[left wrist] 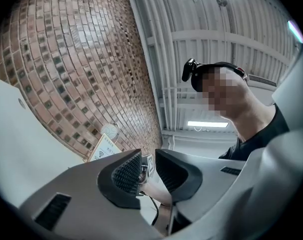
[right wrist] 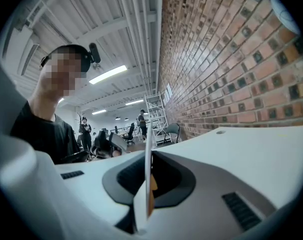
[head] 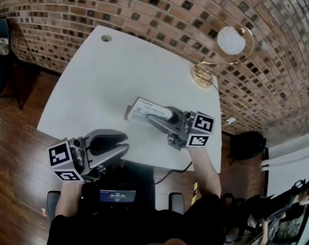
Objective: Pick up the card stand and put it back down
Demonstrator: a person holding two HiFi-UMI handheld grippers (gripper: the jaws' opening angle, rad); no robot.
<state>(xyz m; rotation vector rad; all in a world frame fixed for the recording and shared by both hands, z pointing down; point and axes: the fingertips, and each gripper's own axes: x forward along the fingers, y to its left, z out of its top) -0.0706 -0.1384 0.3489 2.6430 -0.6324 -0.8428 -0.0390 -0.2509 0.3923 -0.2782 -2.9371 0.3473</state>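
- Our right gripper (head: pixel 153 117) is clenched on the card stand (head: pixel 142 110). In the right gripper view, the card stand (right wrist: pixel 147 169) shows edge-on, pinched between the two jaws.
- The card stand is over the middle of the white table (head: pixel 93 80) and juts out past the jaw tips, away from our right hand.
- We cannot tell whether its base touches the tabletop.
- Our left gripper (head: pixel 113 144) hovers at the table's near edge, apart from the card stand. Its jaws are slightly parted with nothing between them.
- A lamp (head: pixel 223 55) stands at the far right corner, by the brick wall (head: pixel 144 9).
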